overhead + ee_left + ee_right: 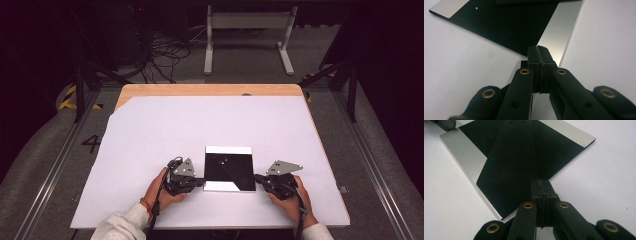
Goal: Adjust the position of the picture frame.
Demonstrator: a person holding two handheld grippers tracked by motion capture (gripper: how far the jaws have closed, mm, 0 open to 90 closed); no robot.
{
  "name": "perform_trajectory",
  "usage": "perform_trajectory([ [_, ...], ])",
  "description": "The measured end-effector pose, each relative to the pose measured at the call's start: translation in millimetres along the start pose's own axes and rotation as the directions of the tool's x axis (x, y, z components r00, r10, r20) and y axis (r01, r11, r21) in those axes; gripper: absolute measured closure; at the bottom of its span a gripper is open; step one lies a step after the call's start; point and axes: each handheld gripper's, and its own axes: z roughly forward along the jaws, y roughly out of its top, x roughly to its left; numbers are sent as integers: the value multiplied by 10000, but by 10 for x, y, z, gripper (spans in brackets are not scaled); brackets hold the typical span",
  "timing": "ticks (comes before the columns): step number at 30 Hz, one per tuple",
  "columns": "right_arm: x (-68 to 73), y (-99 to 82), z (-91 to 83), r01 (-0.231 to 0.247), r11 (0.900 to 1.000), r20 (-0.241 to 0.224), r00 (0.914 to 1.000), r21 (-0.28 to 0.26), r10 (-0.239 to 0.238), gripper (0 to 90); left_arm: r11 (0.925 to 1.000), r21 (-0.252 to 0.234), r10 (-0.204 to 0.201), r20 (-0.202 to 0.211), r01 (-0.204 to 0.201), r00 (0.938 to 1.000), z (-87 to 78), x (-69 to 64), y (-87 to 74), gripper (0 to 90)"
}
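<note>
High view: square mirror plate (229, 168) lies flat on the white sheet (150, 135) that covers the counter (200, 90), toward the near edge, reflecting mostly black with bright strips along its far and near edges. Left hand-held gripper (201, 181) sits at the plate's near-left corner, right hand-held gripper (257, 178) at its near-right corner, both tips touching or just at the plate edge; can't tell which from here. Left hand (159, 192) and right hand (292, 197) are wrapped round the gripper bodies, just nearer than the plate. Left gripper view: left hand-held gripper (537, 48) has its jaws pressed fully together, nothing between them, tips over the plate's (506, 27) bright strip at a corner; whether they rest on the surface isn't clear. White sheet (461, 70) on both sides of the plate. Right gripper view: right hand-held gripper (540, 182) also fully closed and empty, tips at the plate's (506, 167) near edge, with its own dark reflection running up the glass. Bright strips (461, 152) border the plate at left and upper right; white sheet (599, 182) surrounds the plate.
</note>
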Motion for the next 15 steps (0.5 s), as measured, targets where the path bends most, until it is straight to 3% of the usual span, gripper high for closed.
perform_trajectory([
  [15, -17, 44, 52, -58, 10000, 199, 9998, -16, 59, 900, 9999, -40, 103, -10, -103, 9999, -11, -12, -19, 900],
])
